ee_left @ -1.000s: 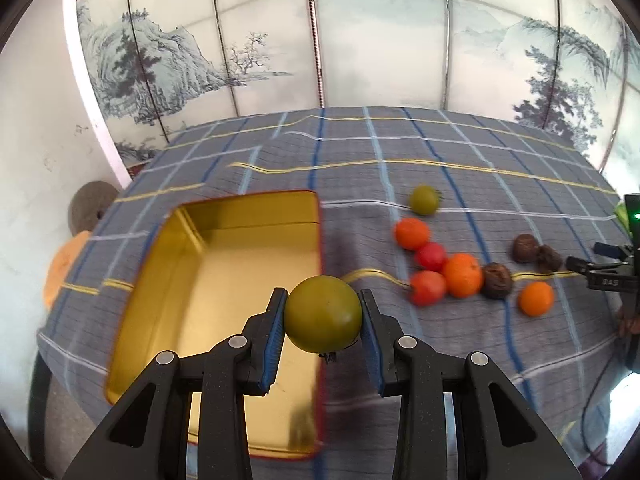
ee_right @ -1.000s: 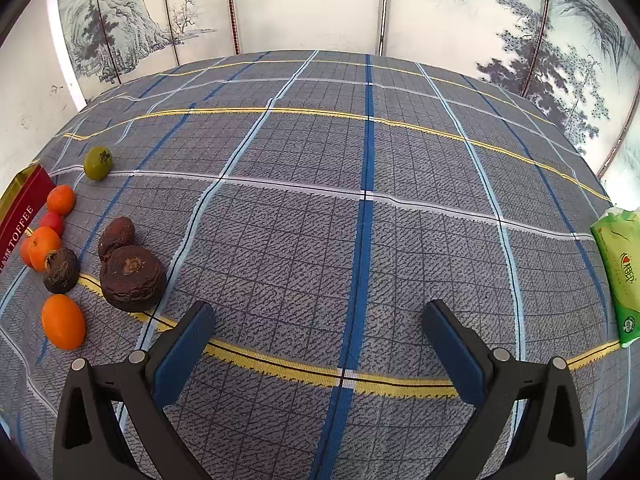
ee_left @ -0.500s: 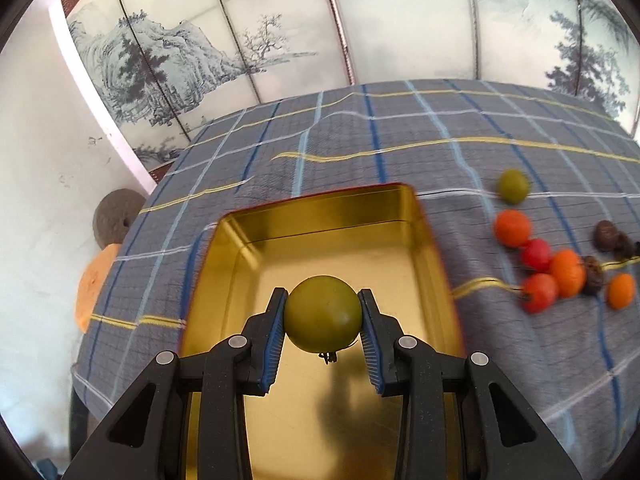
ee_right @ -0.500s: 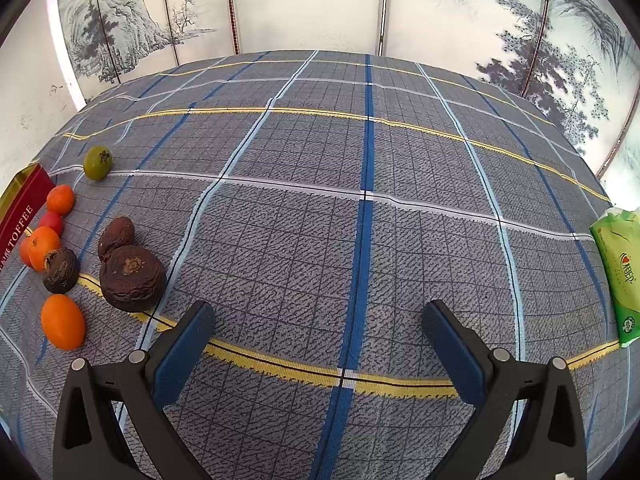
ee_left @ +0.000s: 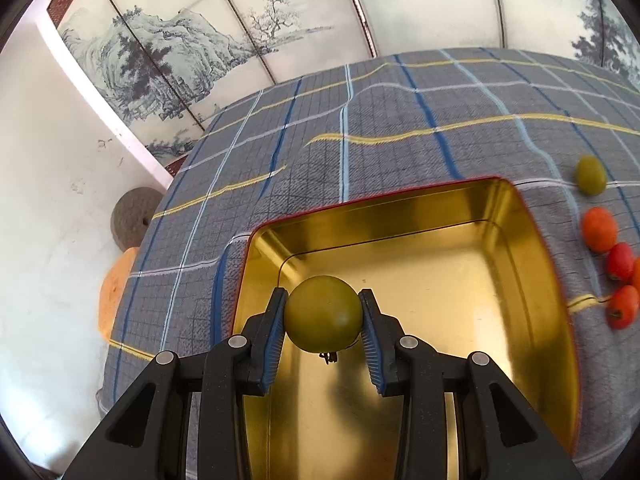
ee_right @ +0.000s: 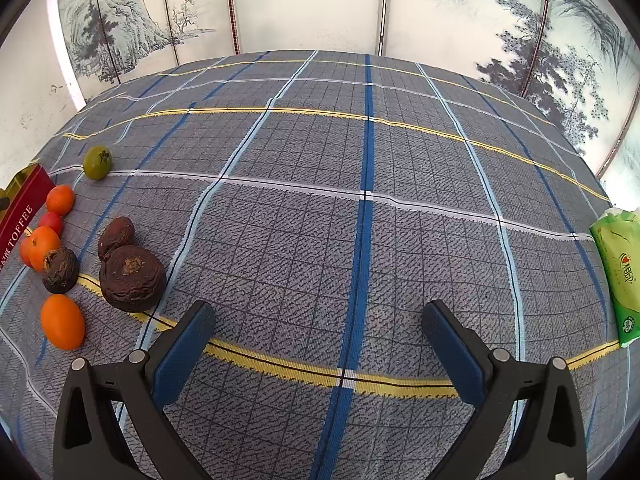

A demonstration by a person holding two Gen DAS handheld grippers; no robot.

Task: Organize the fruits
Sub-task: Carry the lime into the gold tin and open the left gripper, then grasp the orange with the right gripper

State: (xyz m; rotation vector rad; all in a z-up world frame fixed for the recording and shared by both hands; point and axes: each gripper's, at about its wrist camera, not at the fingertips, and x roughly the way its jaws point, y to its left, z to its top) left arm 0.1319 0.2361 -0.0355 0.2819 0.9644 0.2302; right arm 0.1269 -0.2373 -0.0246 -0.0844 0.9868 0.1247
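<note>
My left gripper (ee_left: 323, 320) is shut on a green tomato (ee_left: 322, 314) and holds it over the near left part of the empty gold tin (ee_left: 516, 280). Right of the tin lie another green tomato (ee_left: 590, 175), an orange fruit (ee_left: 599, 229) and red tomatoes (ee_left: 619, 262). My right gripper (ee_right: 318, 338) is open and empty above the cloth. To its left lie the green tomato (ee_right: 97, 162), orange fruits (ee_right: 62, 322), red tomato (ee_right: 50, 222) and dark wrinkled fruits (ee_right: 132, 278). The tin's red side (ee_right: 18, 216) shows at the left edge.
A blue-grey plaid cloth (ee_right: 360, 200) covers the table. A green wipes pack (ee_right: 618, 272) lies at the right edge. Painted screen panels (ee_right: 304, 4) stand behind the table. A white wall and a round stone (ee_left: 130, 218) are left of the table.
My left gripper has carried the green tomato leftward from beside the tin's right rim to over its inside. The right gripper has not moved.
</note>
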